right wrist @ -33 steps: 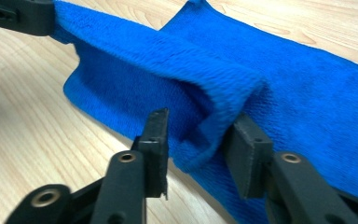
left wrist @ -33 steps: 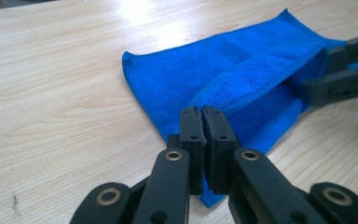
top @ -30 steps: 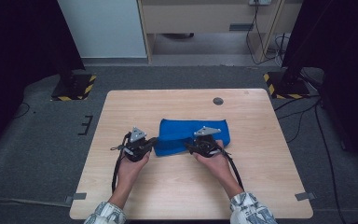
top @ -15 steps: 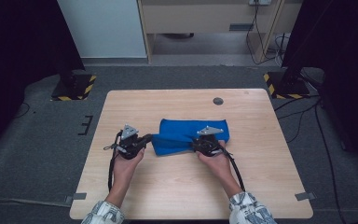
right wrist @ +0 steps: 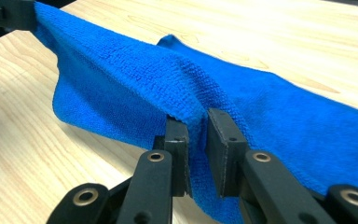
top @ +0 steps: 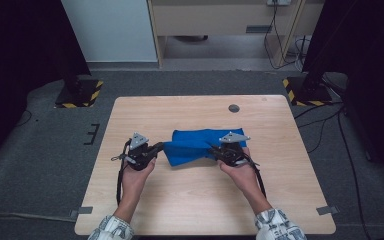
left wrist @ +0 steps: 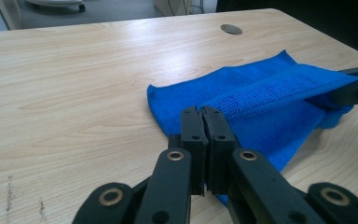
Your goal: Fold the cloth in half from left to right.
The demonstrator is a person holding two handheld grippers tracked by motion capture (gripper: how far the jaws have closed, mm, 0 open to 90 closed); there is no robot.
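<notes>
Blue cloth: soft, light microfibre, limp, sags between holds; best taken at edge corners. Left claw pinches one corner; right claw, just closing, grips the folded edge.

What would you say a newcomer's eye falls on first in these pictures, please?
The bright blue cloth at the middle of the pale wooden table stands out first, its near edge lifted off the wood. The left gripper is shut on the cloth's left end, and the right gripper has just been closing its jaws on a raised fold at its right. A small round dark hole sits near the table's far edge.
</notes>
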